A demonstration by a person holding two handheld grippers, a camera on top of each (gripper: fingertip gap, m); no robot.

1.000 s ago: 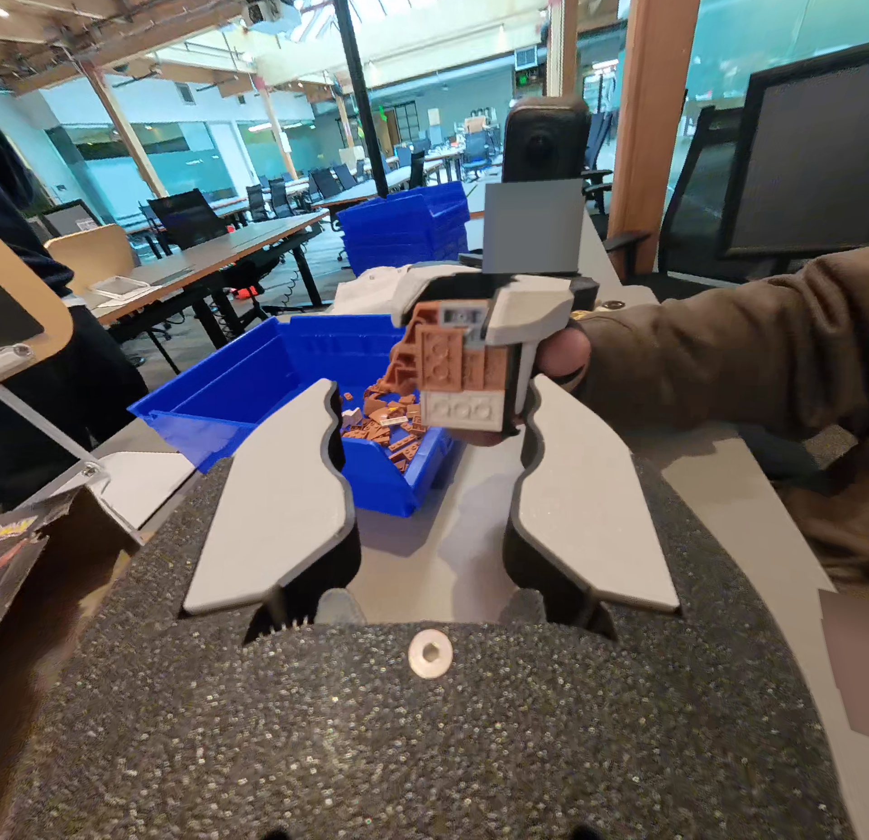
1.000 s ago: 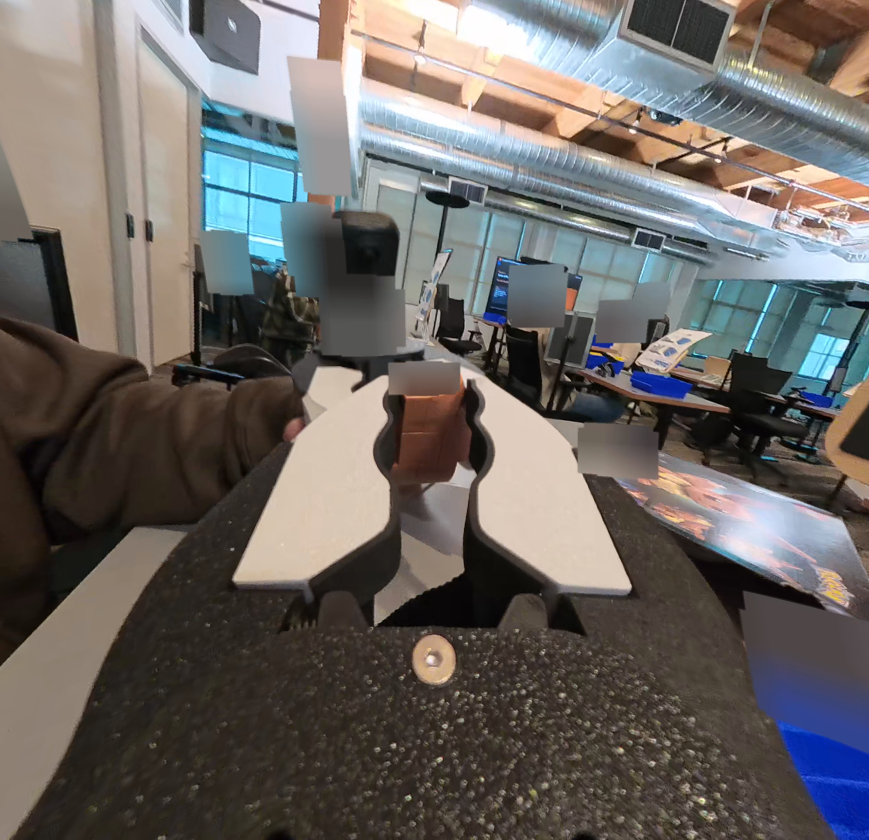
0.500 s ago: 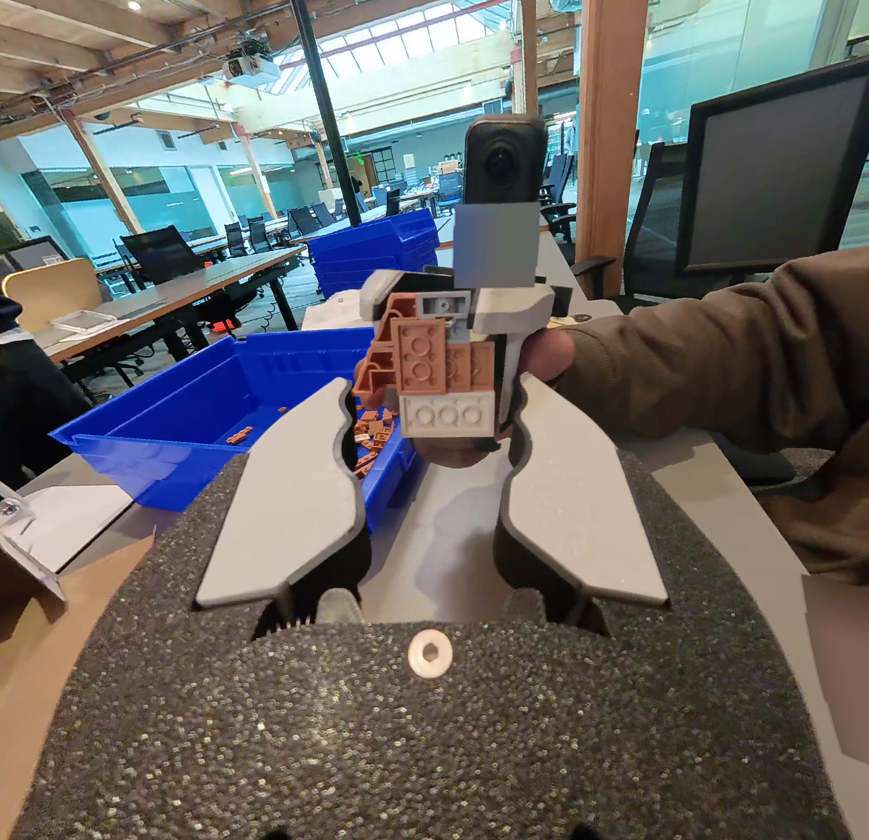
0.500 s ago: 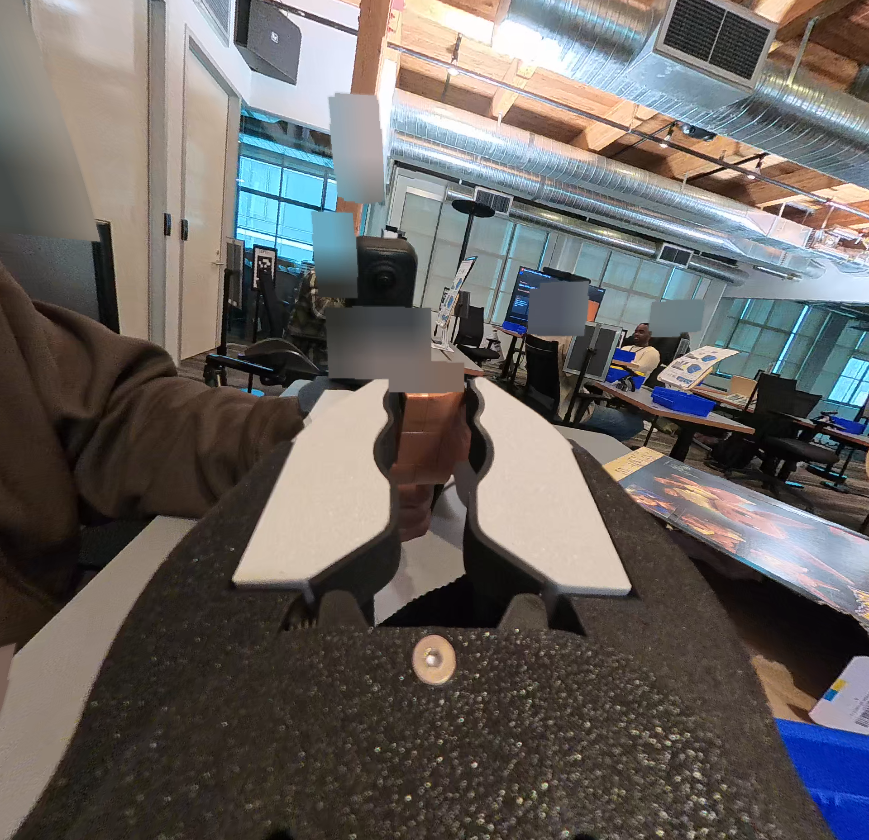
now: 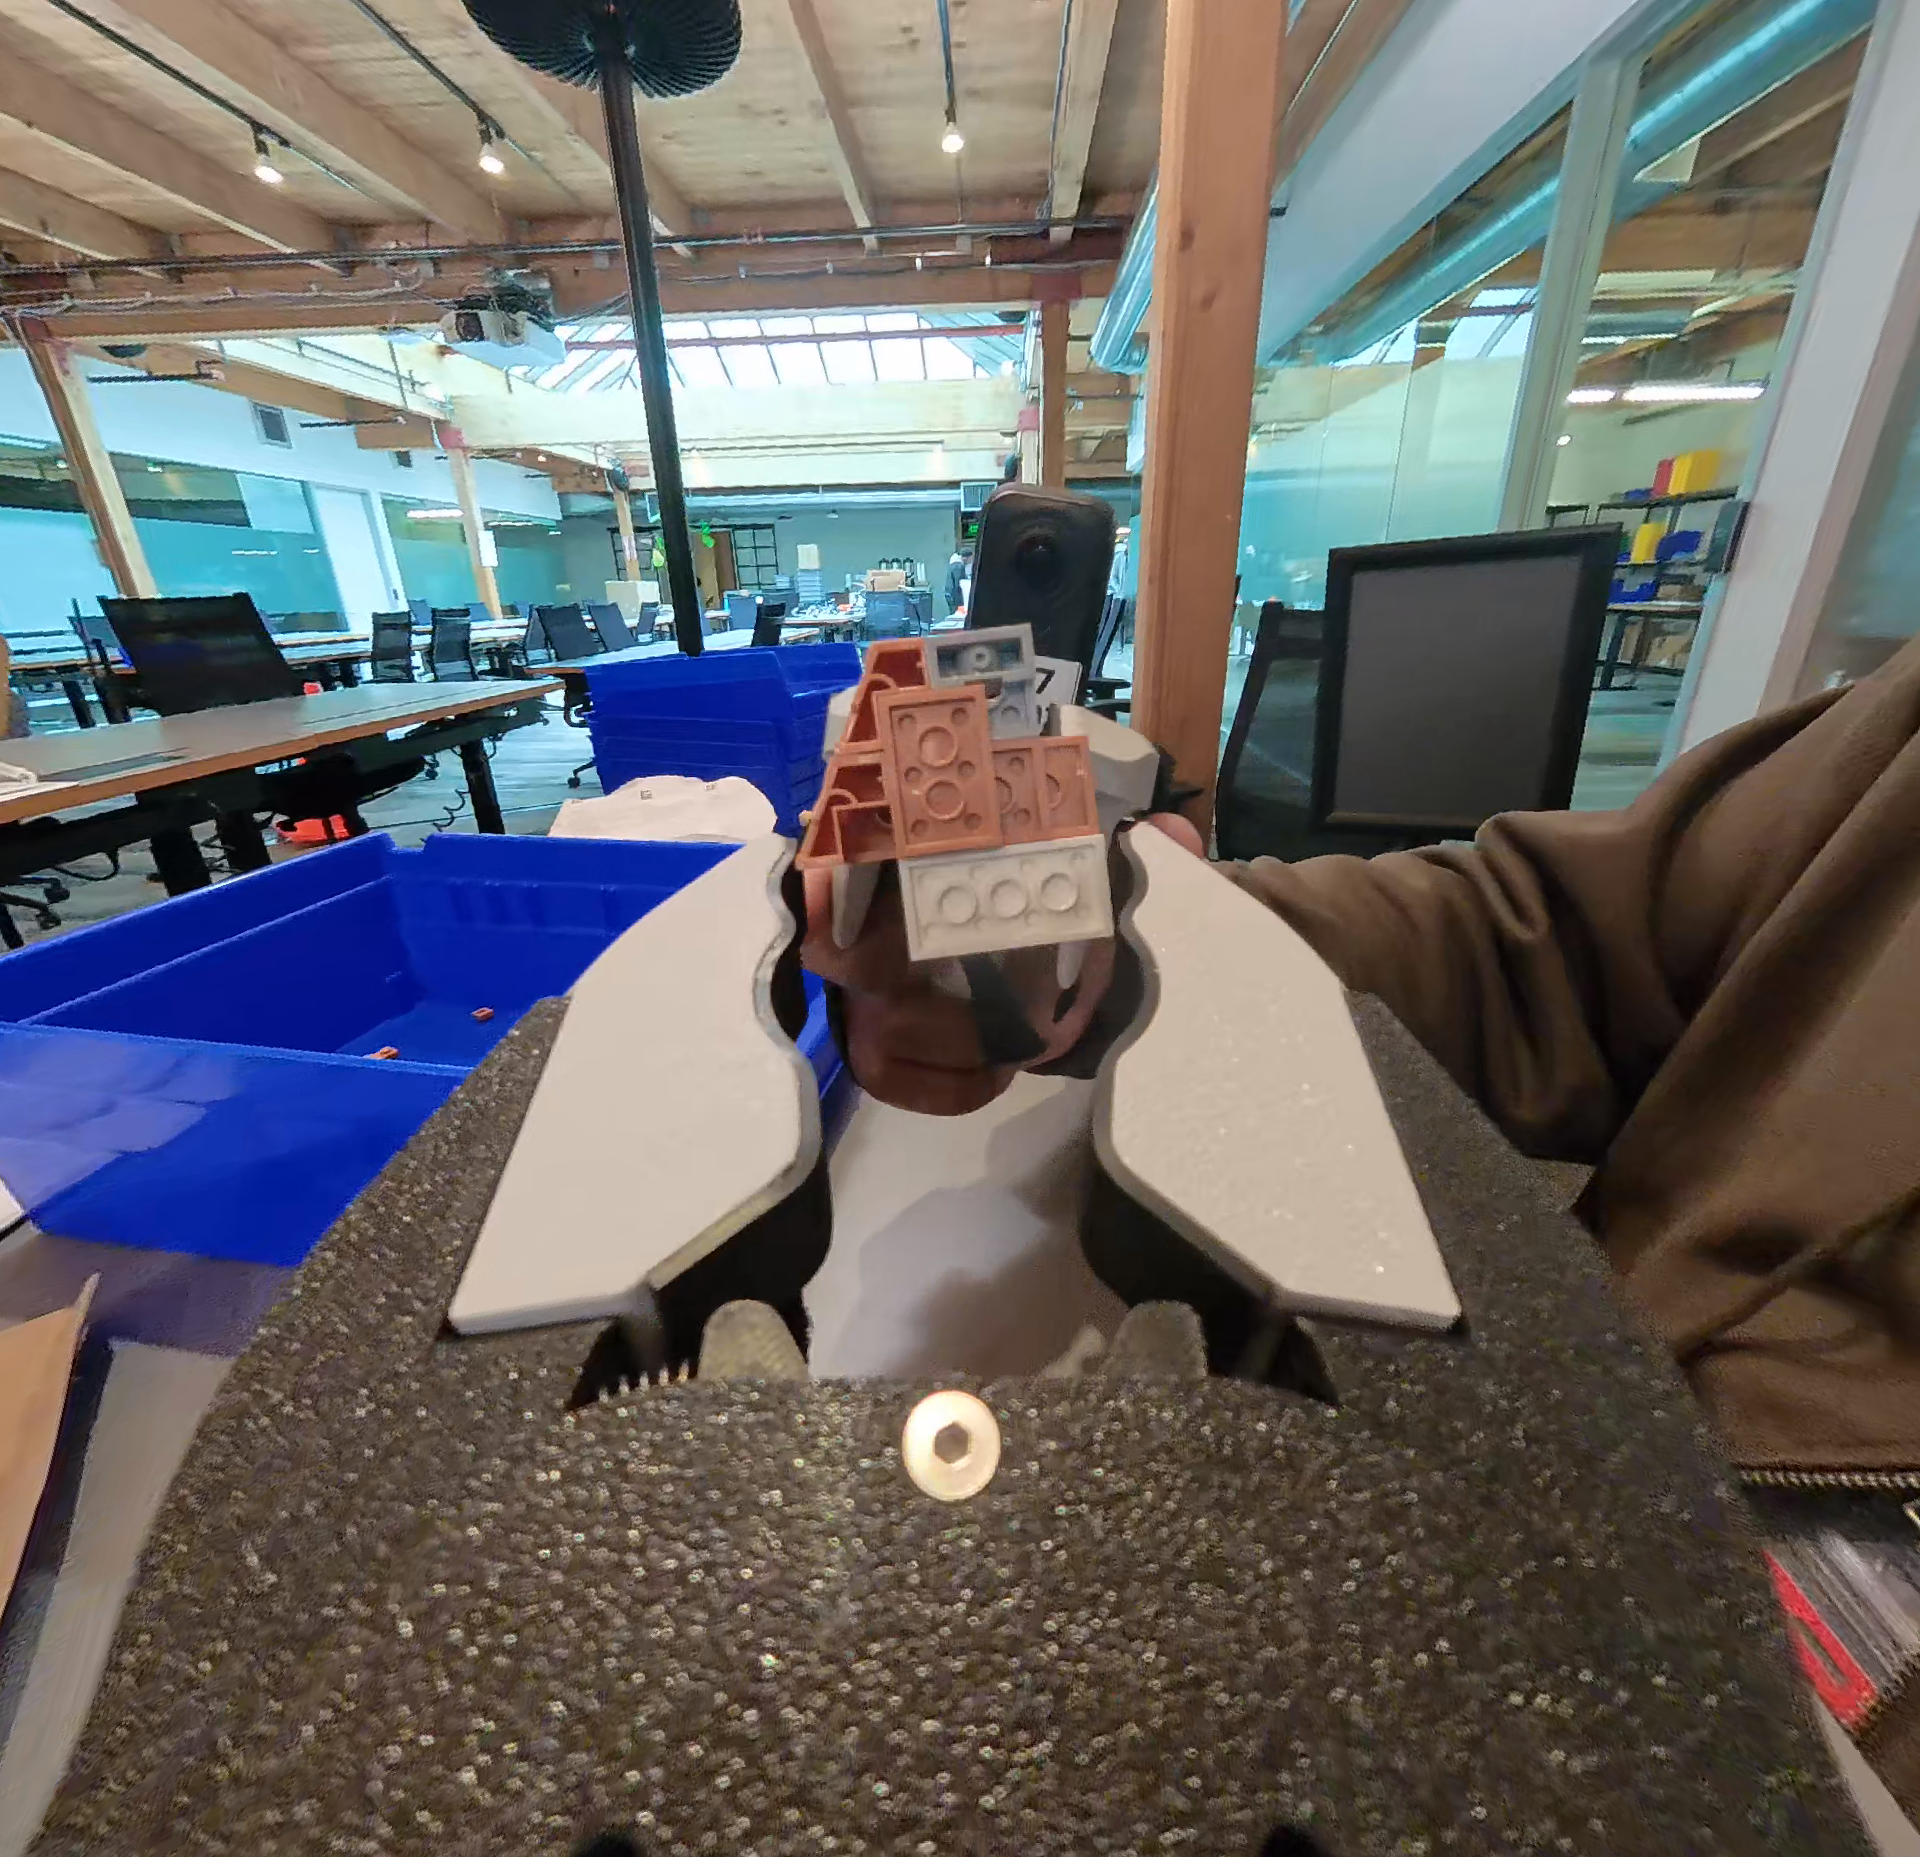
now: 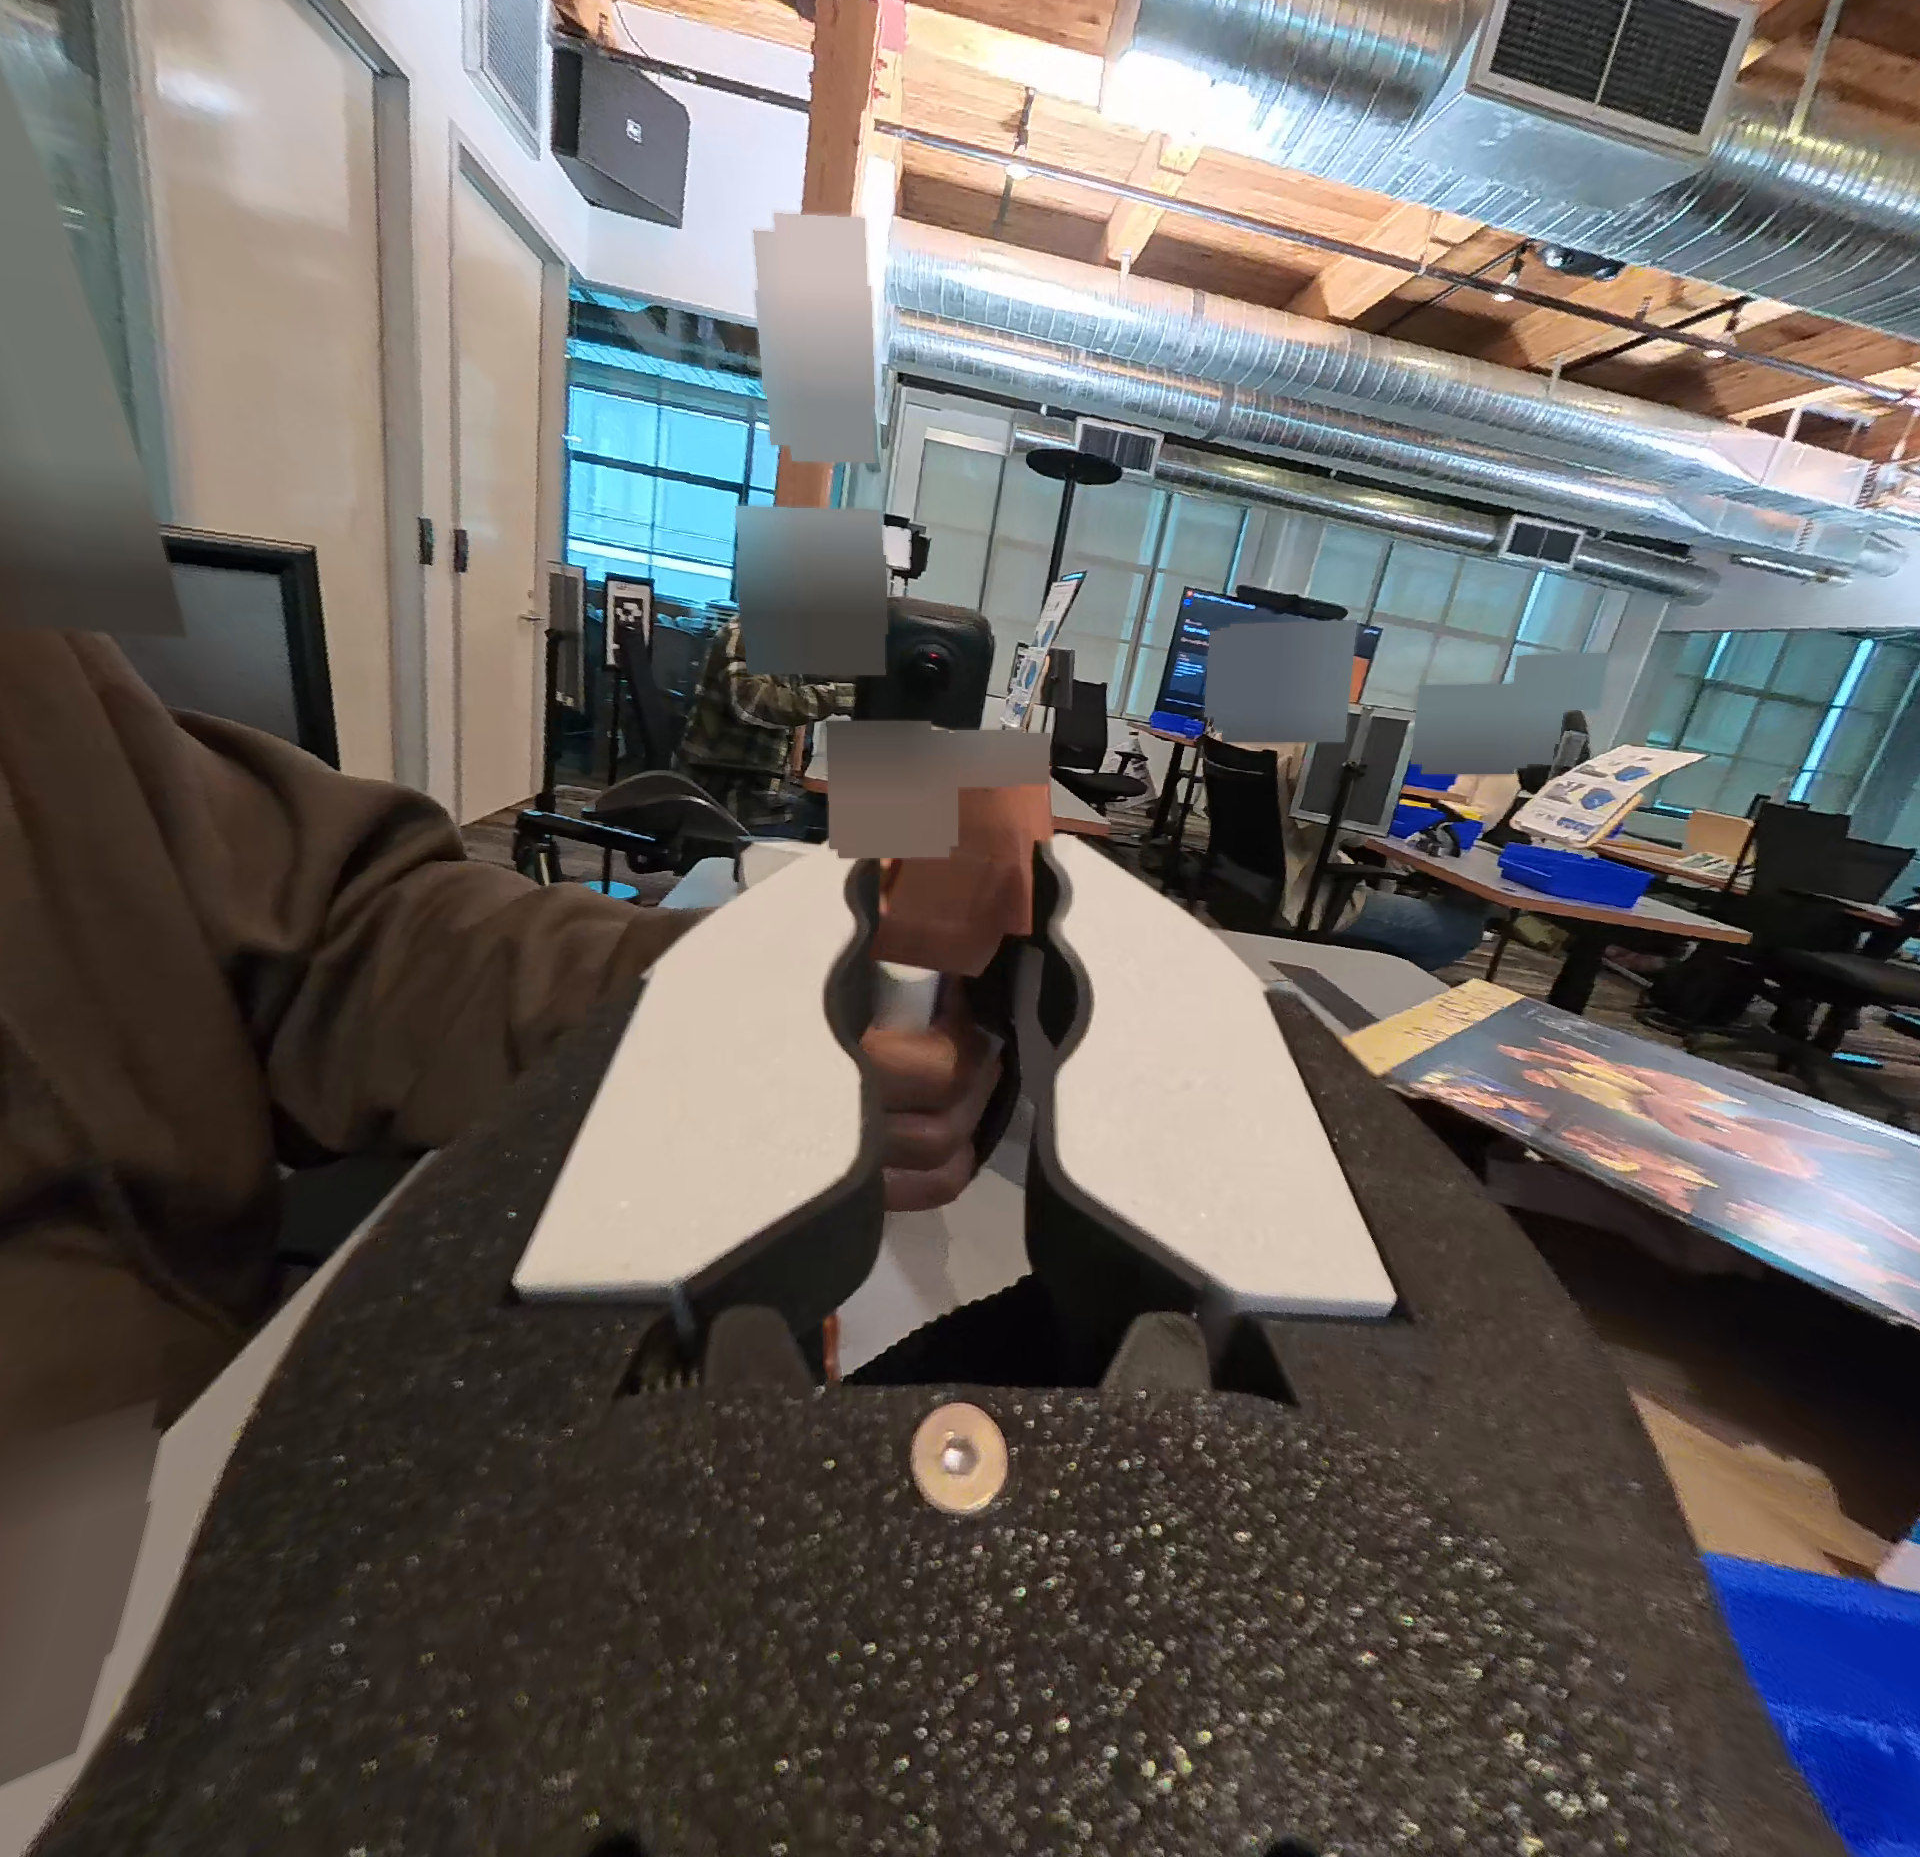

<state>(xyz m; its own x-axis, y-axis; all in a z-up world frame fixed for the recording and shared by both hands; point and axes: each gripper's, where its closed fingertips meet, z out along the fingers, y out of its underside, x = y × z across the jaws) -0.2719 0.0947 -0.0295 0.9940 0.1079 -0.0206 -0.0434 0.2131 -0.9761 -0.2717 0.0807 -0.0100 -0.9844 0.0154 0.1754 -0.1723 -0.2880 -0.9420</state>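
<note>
My right gripper (image 6: 956, 867) is shut on a small assembly of brown and grey toy bricks (image 6: 961, 903) and holds it up in the air. In the left wrist view the assembly (image 5: 956, 799) faces me with its undersides showing, and the right gripper (image 5: 987, 768) grips it from behind. My left gripper (image 5: 956, 872) is open and empty. Its fingertips (image 5: 774, 893) flank the lower edge of the assembly; I cannot tell whether they touch it. A hand (image 5: 935, 1038) in a brown sleeve (image 5: 1610, 976) holds the right gripper.
A blue bin (image 5: 260, 976) with a few brown pieces stands at the left on the grey table (image 5: 935, 1215). Stacked blue bins (image 5: 707, 727) and a dark monitor (image 5: 1455, 685) stand behind. A printed colour sheet (image 6: 1662, 1111) lies at the right. The tips of both grippers are at nearly the same place.
Both grippers have tilted upward, and more ceiling shows. The brick assembly has come closer to my left fingertips. The bin has slid down and left in the left view.
</note>
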